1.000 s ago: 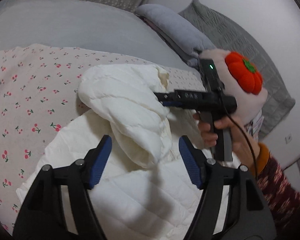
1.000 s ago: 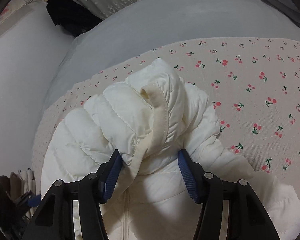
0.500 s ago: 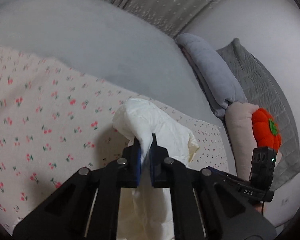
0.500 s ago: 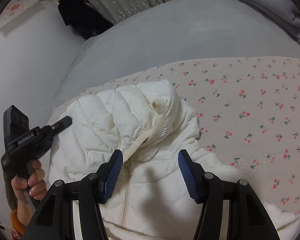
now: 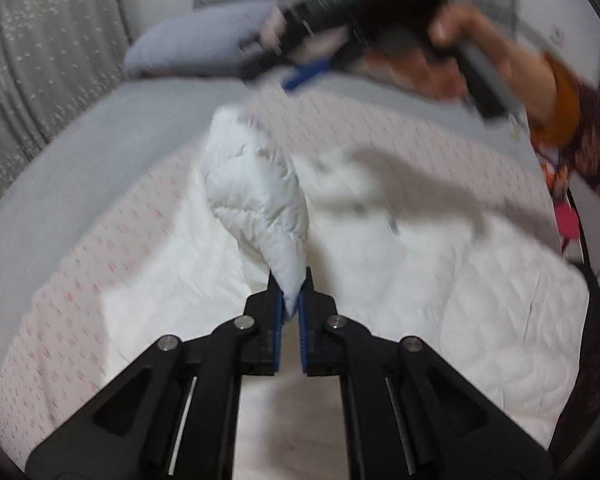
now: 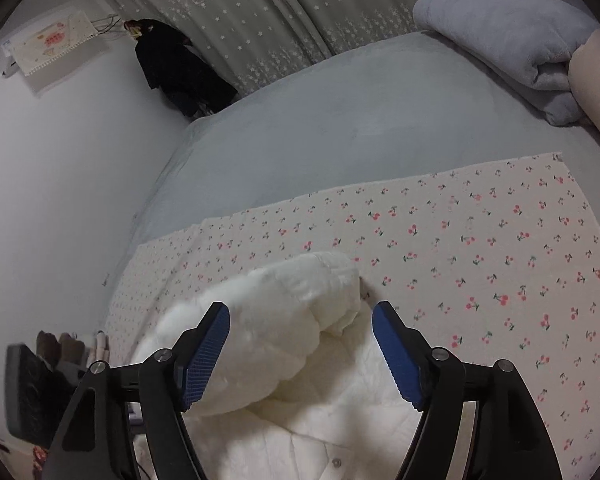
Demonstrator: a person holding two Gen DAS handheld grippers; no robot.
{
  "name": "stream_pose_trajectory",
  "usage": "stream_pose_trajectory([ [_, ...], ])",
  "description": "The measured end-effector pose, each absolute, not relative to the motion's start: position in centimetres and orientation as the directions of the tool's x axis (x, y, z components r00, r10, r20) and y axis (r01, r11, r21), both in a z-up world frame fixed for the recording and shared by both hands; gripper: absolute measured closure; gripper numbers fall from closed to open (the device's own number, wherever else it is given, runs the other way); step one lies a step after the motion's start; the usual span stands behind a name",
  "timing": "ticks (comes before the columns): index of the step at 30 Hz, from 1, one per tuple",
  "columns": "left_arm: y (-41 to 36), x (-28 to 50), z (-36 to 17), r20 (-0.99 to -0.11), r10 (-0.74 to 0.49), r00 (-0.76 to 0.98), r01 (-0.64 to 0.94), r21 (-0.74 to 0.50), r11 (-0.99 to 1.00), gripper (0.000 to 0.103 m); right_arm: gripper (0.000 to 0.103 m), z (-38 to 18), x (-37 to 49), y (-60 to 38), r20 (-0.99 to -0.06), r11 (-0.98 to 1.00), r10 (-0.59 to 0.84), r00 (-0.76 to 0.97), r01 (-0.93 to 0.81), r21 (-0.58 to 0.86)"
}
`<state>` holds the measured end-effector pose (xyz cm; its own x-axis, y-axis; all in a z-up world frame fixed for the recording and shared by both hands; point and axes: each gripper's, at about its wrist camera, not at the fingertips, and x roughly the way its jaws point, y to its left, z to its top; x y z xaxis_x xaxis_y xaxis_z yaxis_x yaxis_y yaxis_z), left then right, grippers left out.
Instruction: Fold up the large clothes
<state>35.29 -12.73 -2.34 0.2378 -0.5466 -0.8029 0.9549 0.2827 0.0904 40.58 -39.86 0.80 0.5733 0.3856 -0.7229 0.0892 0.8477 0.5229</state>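
A white quilted puffer jacket (image 5: 440, 264) lies spread on a cherry-print sheet (image 5: 84, 264) on the bed. My left gripper (image 5: 289, 300) is shut on the end of the jacket's sleeve (image 5: 256, 196) and holds it lifted over the jacket body. My right gripper (image 6: 300, 348) is open and empty, raised above the puffy sleeve (image 6: 276, 320) and jacket front (image 6: 320, 440). In the left wrist view the right gripper (image 5: 300, 64) is blurred, held high by a hand over the far side of the jacket.
The cherry-print sheet (image 6: 480, 248) covers part of a grey bed (image 6: 340, 128). A grey folded blanket (image 6: 500, 28) and pillows lie at the bed's head. Star-print curtains (image 6: 260, 12) and dark hanging clothes (image 6: 176, 68) stand beyond the bed.
My left gripper has swung round with the sleeve pinched and now draws it across the jacket. My right gripper has lifted up and away, still open.
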Motion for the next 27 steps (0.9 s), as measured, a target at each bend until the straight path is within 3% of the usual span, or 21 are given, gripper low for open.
stream_pose_trajectory([
  [3, -11.1, 34.6, -5.3, -0.84, -0.513, 0.177, 0.943, -0.004, 0.331, 0.09, 0.027, -1.7, 39.7, -39.7, -0.722, 0.814, 0.439, 0.535, 0.105, 0.572],
  [6, -8.5, 34.9, -5.9, -0.818, -0.56, 0.134, 0.907, -0.126, 0.401, 0.088, 0.027, -4.5, 39.1, -39.6, -0.715, 0.758, 0.494, 0.494, 0.157, 0.633],
  [9, -5.9, 35.8, -5.3, -0.775, -0.625, 0.093, 0.851, -0.263, 0.454, 0.07, 0.027, -6.7, 38.7, -39.7, -0.693, 0.692, 0.538, 0.479, 0.217, 0.688],
  [11, -4.3, 36.6, -4.9, -0.75, -0.655, 0.091, 0.814, -0.323, 0.483, 0.053, 0.027, -7.0, 38.6, -40.2, -0.662, 0.642, 0.569, 0.489, 0.239, 0.729],
  [16, -1.0, 39.2, -4.0, -0.663, -0.739, 0.121, 0.678, -0.489, 0.549, 0.036, 0.027, -5.5, 40.0, -40.4, -0.562, 0.515, 0.642, 0.521, 0.25, 0.82],
  [20, 0.7, 42.3, -4.9, -0.618, -0.774, 0.137, 0.508, -0.627, 0.591, 0.033, 0.027, -5.2, 42.6, -38.5, -0.631, 0.563, 0.624, 0.461, 0.294, 0.772],
  [24, 0.4, 44.9, -8.0, -0.675, -0.727, 0.124, 0.305, -0.671, 0.675, 0.033, 0.028, -6.5, 43.6, -36.1, -0.755, 0.664, 0.542, 0.368, 0.363, 0.654],
  [25, 0.1, 45.4, -8.9, -0.691, -0.713, 0.119, 0.26, -0.671, 0.694, 0.041, 0.032, -7.0, 43.4, -35.6, -0.775, 0.687, 0.523, 0.355, 0.363, 0.63],
  [26, -0.4, 45.6, -9.6, -0.702, -0.702, 0.119, 0.235, -0.667, 0.707, 0.058, 0.053, -7.3, 43.2, -34.9, -0.792, 0.716, 0.503, 0.346, 0.346, 0.606],
  [27, -0.9, 45.8, -10.0, -0.712, -0.692, 0.121, 0.217, -0.661, 0.718, 0.067, 0.076, -7.3, 42.8, -34.2, -0.807, 0.751, 0.482, 0.342, 0.313, 0.581],
])
